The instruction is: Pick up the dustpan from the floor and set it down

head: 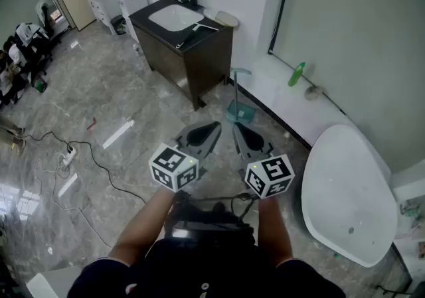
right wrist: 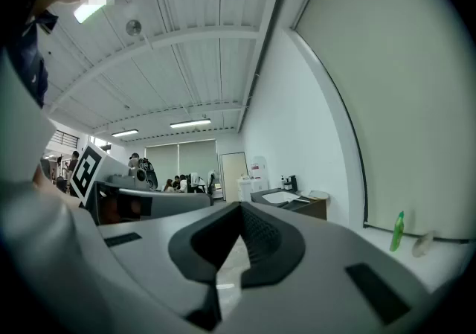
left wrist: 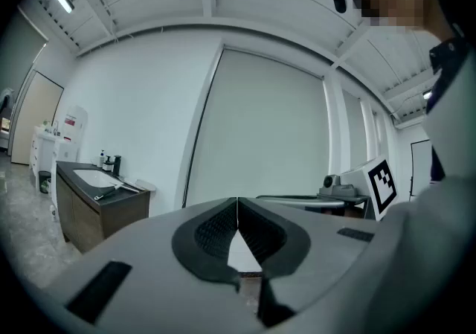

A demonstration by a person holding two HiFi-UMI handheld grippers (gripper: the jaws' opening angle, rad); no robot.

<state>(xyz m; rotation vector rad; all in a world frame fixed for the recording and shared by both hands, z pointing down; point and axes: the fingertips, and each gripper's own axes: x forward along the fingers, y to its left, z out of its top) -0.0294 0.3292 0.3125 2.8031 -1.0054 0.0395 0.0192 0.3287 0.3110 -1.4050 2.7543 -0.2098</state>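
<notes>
A teal dustpan point(head: 240, 113) with a long upright handle stands on the grey floor beside the white wall ledge. It lies just beyond both grippers in the head view and shows in neither gripper view. My left gripper point(head: 214, 128) point(left wrist: 237, 202) is held level in front of me, its jaws shut with nothing between them. My right gripper point(head: 237, 127) point(right wrist: 239, 207) sits beside it, also shut and empty. Both tips point toward the dustpan, short of it and above the floor.
A dark vanity cabinet point(head: 189, 51) with a white sink stands at the back. A white bathtub point(head: 345, 190) fills the right side. On the ledge stands a green bottle point(head: 296, 74) point(right wrist: 398, 230). Cables and a power strip point(head: 68, 154) lie on the floor at left.
</notes>
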